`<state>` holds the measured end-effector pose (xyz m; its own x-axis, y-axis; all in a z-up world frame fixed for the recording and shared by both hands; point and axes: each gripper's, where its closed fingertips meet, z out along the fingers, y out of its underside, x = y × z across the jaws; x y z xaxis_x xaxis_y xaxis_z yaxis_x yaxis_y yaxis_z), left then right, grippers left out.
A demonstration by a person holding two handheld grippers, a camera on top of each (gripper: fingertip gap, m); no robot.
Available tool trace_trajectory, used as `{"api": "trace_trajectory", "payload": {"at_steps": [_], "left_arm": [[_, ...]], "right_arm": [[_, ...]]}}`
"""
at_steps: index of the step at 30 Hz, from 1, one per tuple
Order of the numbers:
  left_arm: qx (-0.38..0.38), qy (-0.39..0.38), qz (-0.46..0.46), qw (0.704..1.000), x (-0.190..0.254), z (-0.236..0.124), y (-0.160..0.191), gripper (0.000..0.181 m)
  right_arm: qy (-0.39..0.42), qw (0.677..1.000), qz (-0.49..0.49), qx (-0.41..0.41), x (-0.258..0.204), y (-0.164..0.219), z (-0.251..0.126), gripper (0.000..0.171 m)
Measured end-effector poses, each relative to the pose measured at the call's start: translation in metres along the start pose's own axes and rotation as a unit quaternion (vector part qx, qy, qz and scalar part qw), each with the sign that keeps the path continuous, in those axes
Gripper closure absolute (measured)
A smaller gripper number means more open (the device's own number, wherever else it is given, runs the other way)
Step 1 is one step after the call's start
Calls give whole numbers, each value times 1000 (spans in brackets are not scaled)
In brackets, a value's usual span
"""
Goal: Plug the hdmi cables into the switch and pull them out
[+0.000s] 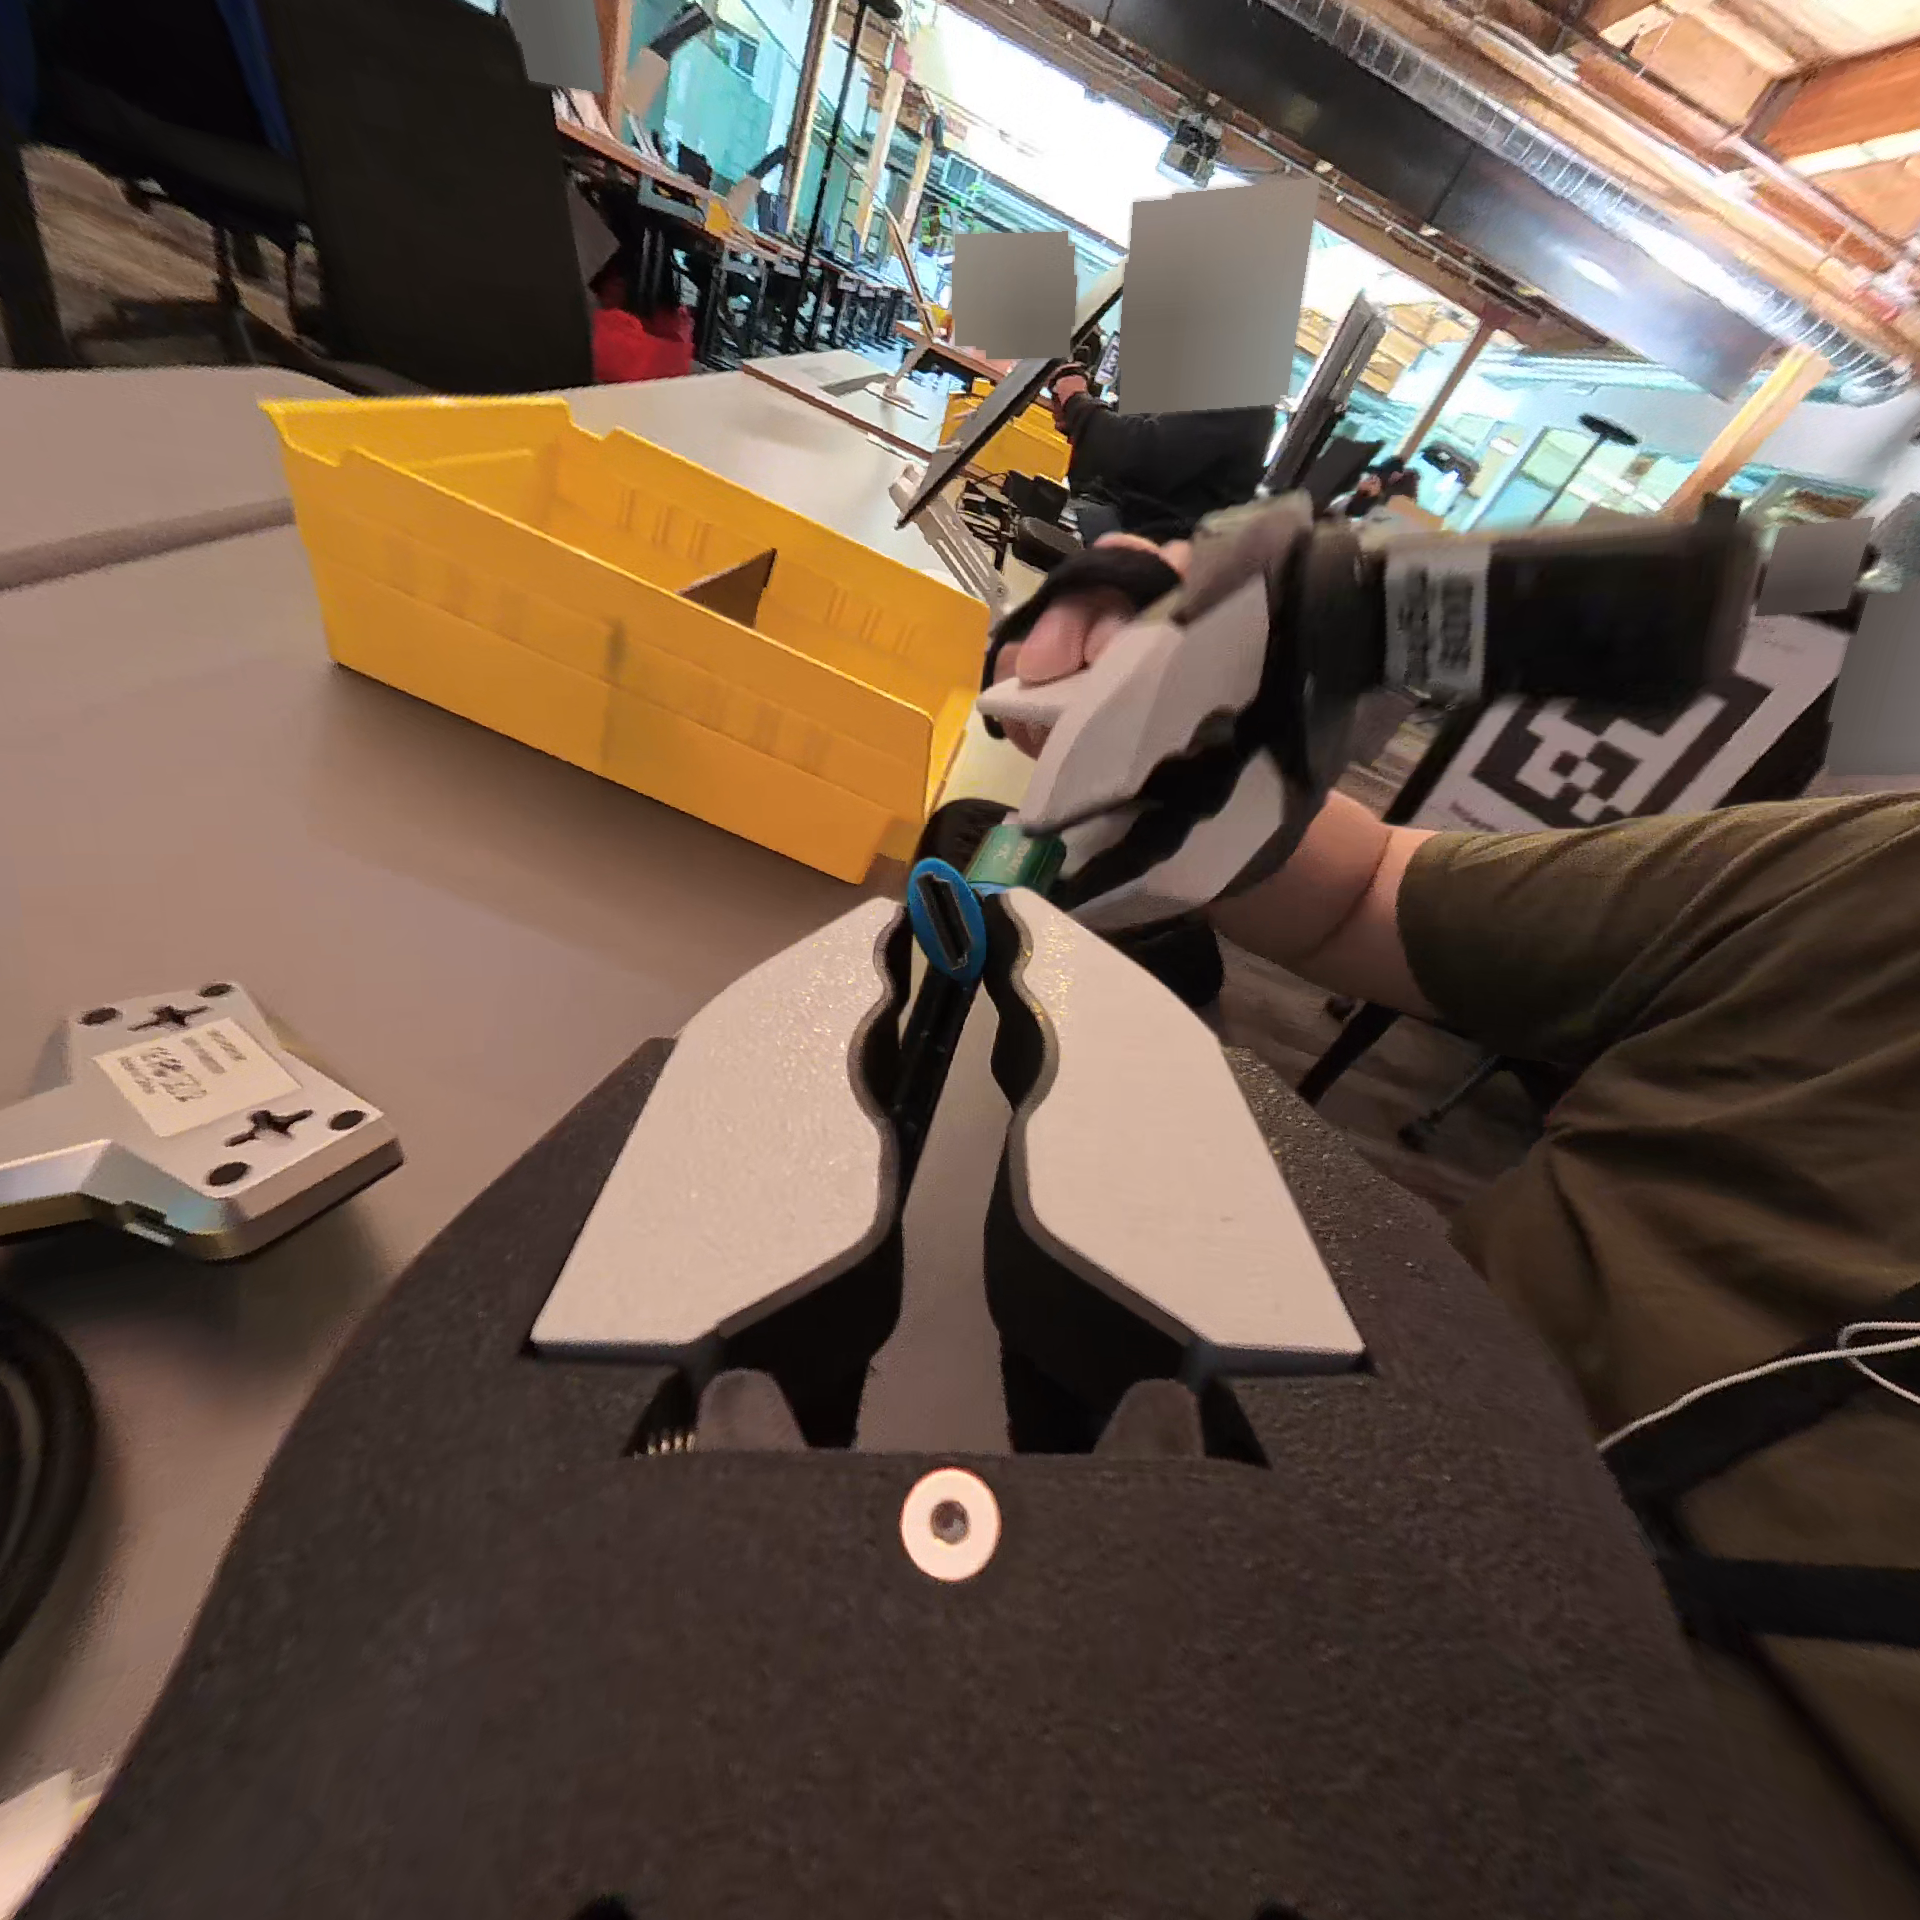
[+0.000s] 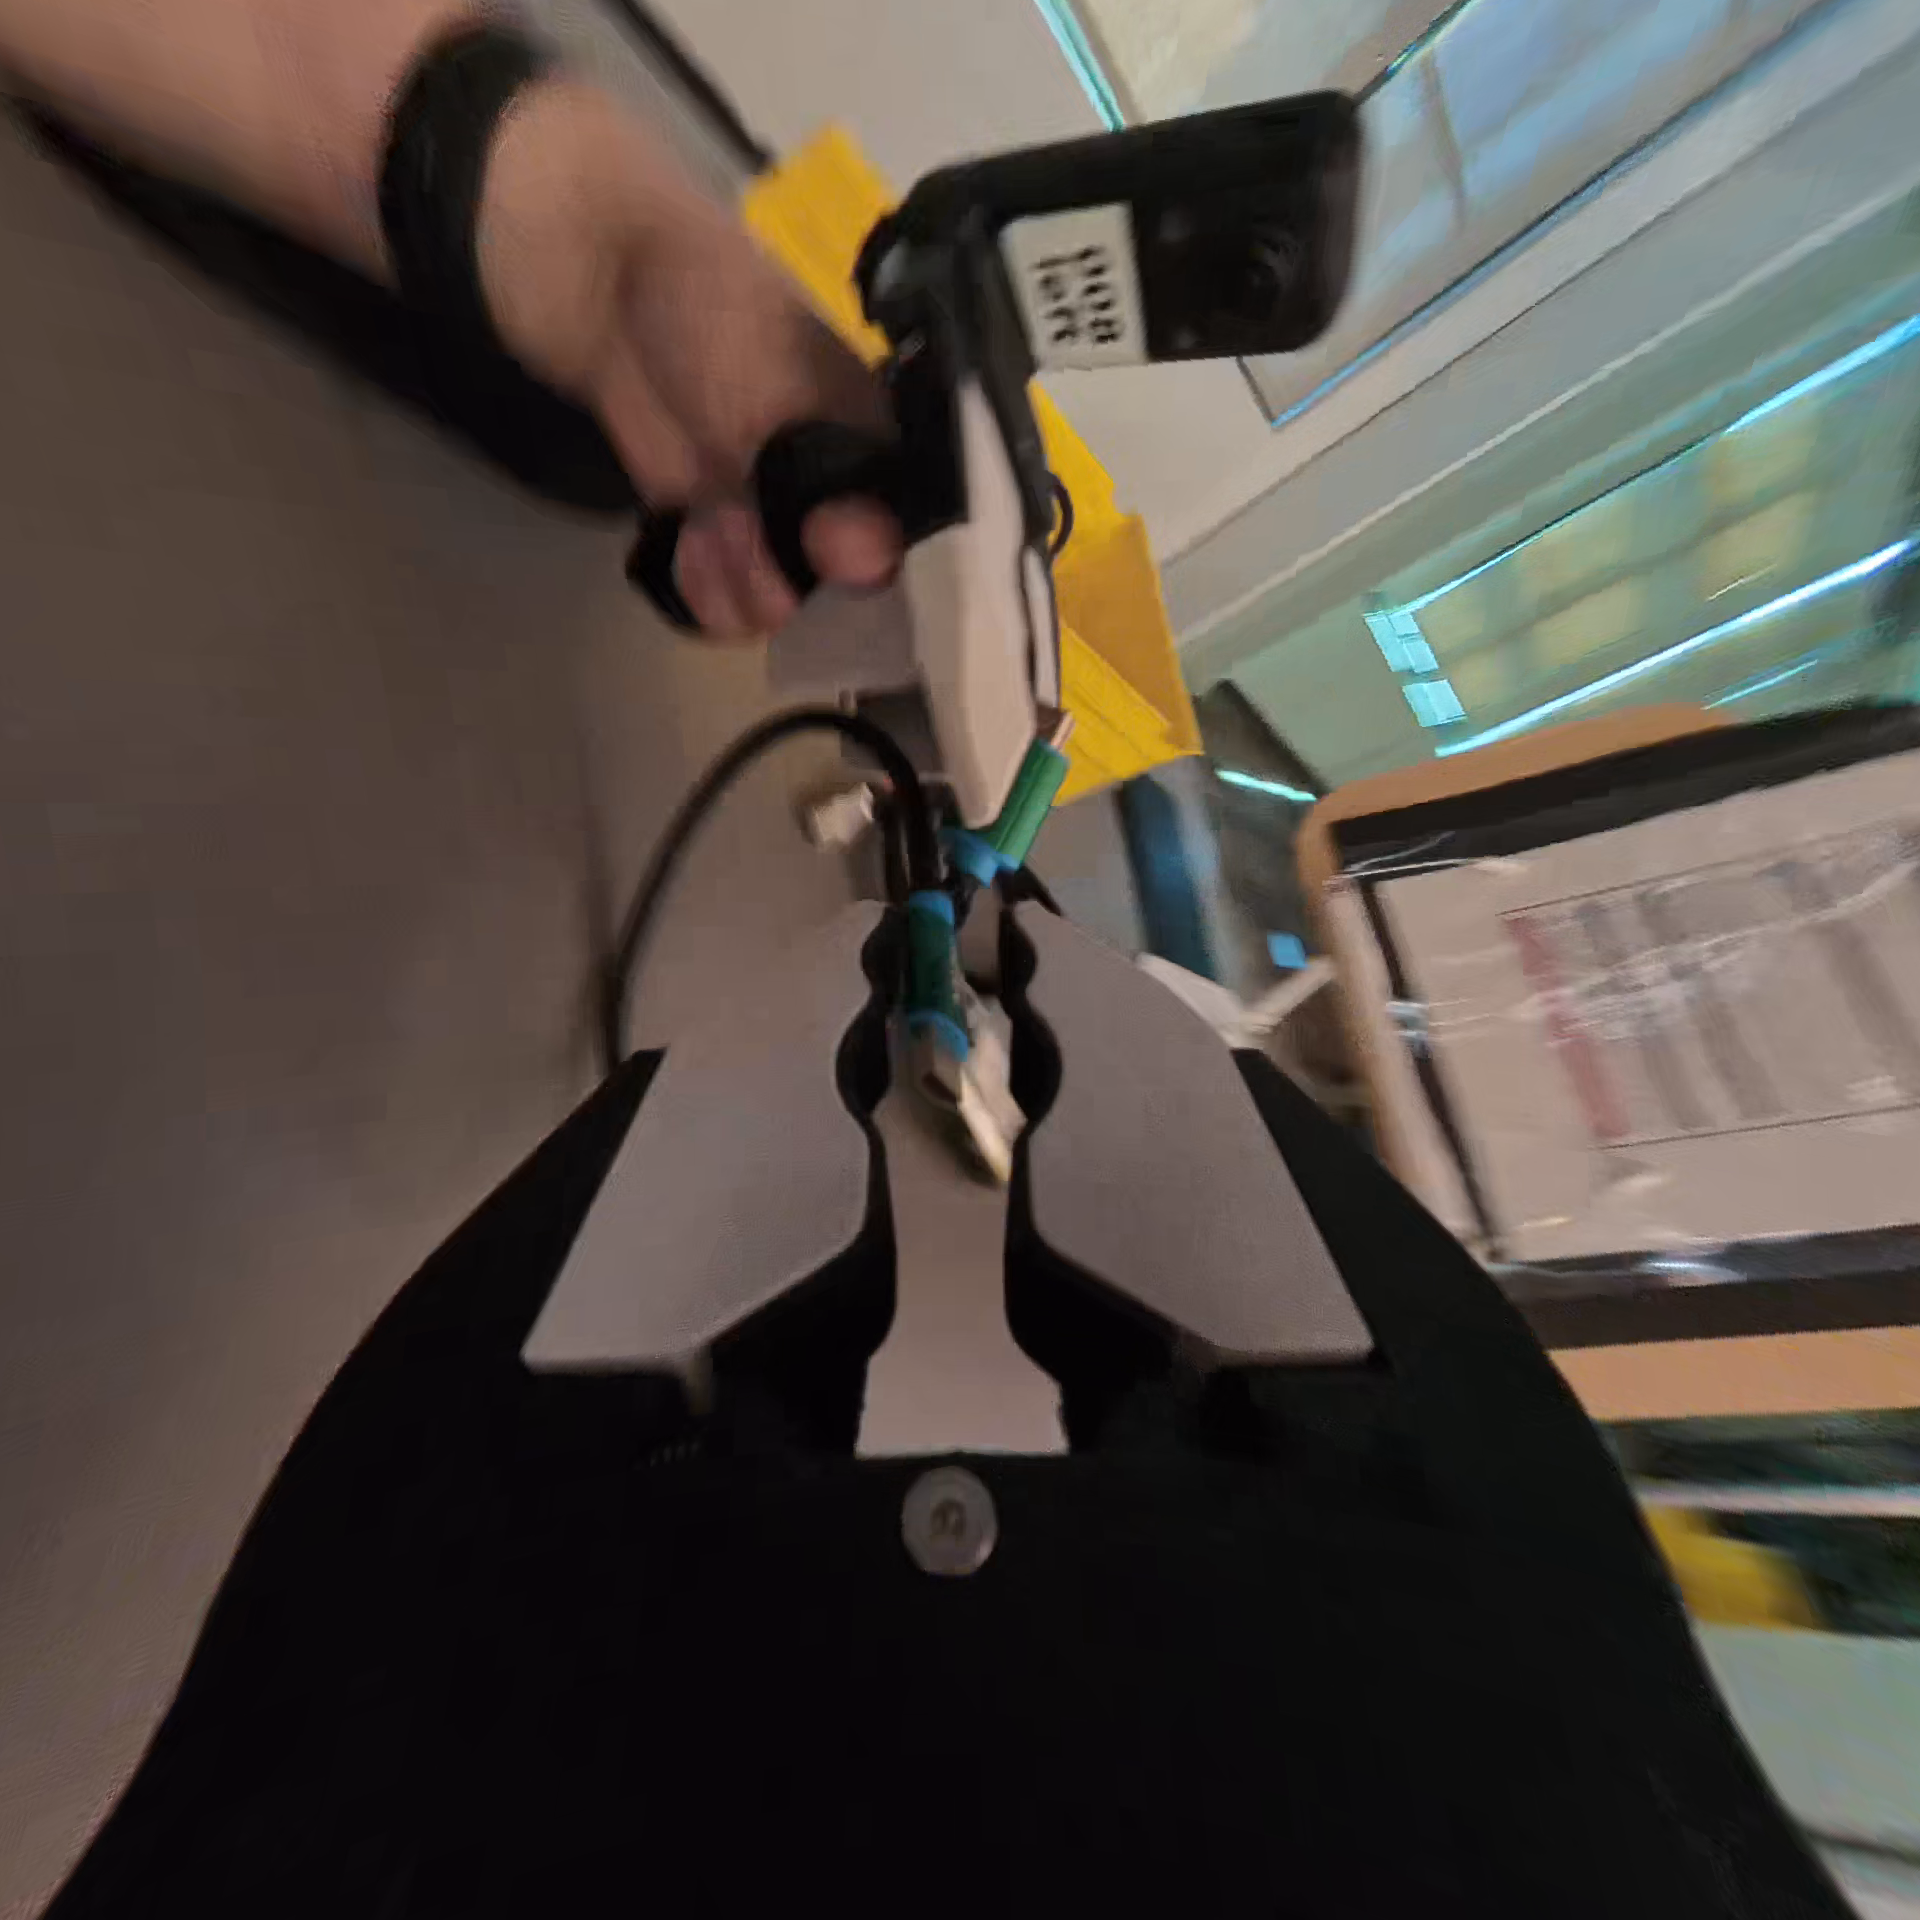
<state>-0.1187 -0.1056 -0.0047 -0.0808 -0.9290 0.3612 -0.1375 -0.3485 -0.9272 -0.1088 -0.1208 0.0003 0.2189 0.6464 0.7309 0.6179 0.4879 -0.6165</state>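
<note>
My left gripper is shut on a black HDMI connector with a blue rim, whose open end faces the camera. My right gripper comes in from the right, and its tip holds a green HDMI plug just beyond the blue rim. In the blurred right wrist view my right gripper is shut on the green and blue plug, with its metal end toward the camera. The left gripper is just above. The silver switch lies underside up on the table at the left, with nothing plugged in on the visible sides.
A yellow bin stands on the grey table beyond the grippers. A black cable coil lies at the lower left, and a black cable loops over the table. People sit at desks farther back.
</note>
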Motion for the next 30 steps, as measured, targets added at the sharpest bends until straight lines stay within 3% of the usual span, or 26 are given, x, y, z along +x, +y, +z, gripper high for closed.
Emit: {"api": "trace_trajectory", "payload": {"at_steps": [3,11,20,30], "left_arm": [[-6,-26,22,999,-4,-1,0,169],[-11,-67,55,996,-5,4,2,169],[8,-82,16,996,-9,2,-2,169],[29,-77,4,997,-5,1,-8,169]], "right_arm": [[-74,986,142,41,10,-18,-6,148],[-138,976,141,-93,-4,4,21,150],[-29,984,98,-147,5,12,28,156],[69,980,161,-91,20,8,23,170]]}}
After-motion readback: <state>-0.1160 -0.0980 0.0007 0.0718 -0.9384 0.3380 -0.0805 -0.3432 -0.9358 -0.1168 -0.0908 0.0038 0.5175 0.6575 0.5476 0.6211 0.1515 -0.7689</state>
